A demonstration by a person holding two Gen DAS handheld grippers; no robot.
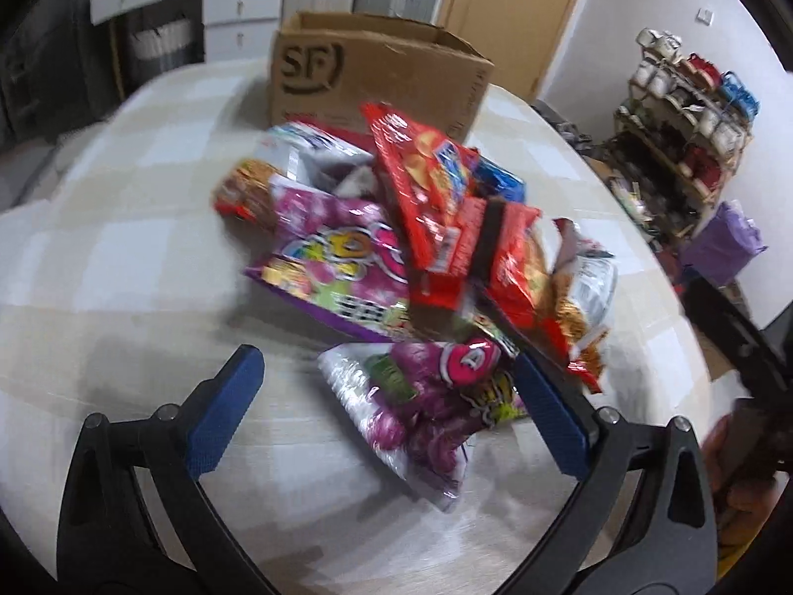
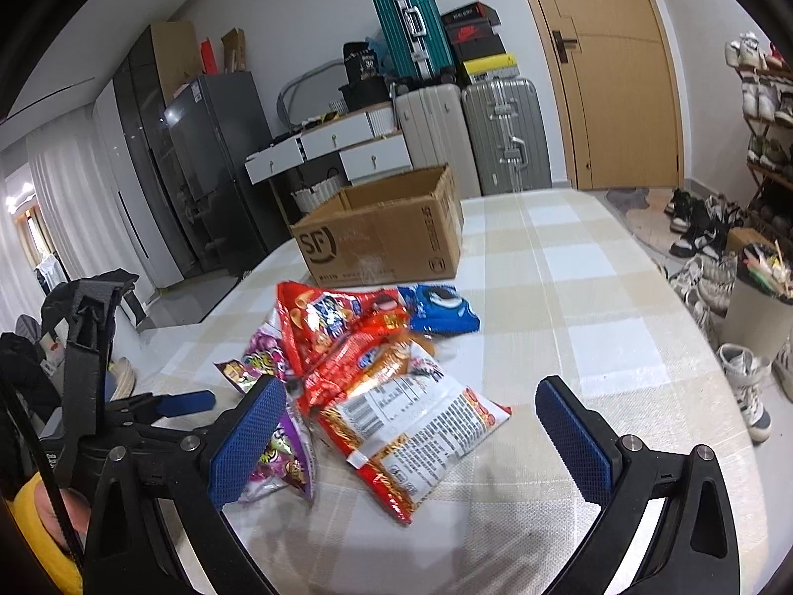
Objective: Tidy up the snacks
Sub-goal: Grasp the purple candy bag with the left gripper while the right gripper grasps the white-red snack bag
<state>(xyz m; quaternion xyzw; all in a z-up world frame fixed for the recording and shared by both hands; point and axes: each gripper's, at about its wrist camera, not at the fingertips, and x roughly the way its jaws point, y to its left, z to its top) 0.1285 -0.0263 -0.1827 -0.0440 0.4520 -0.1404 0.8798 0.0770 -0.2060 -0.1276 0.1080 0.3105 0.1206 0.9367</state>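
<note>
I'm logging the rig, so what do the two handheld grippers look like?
Both the left gripper and right gripper have curved black plastic frames with silver pivot bolts and blue, grid-textured finger pads. A yellow sleeve shows at the right view's edge.

A checked cloth-covered table [image 2: 570, 297] carries an open cardboard box [image 2: 381, 243] at frame centre and a snack-packet heap [image 2: 376, 372] below it.
</note>
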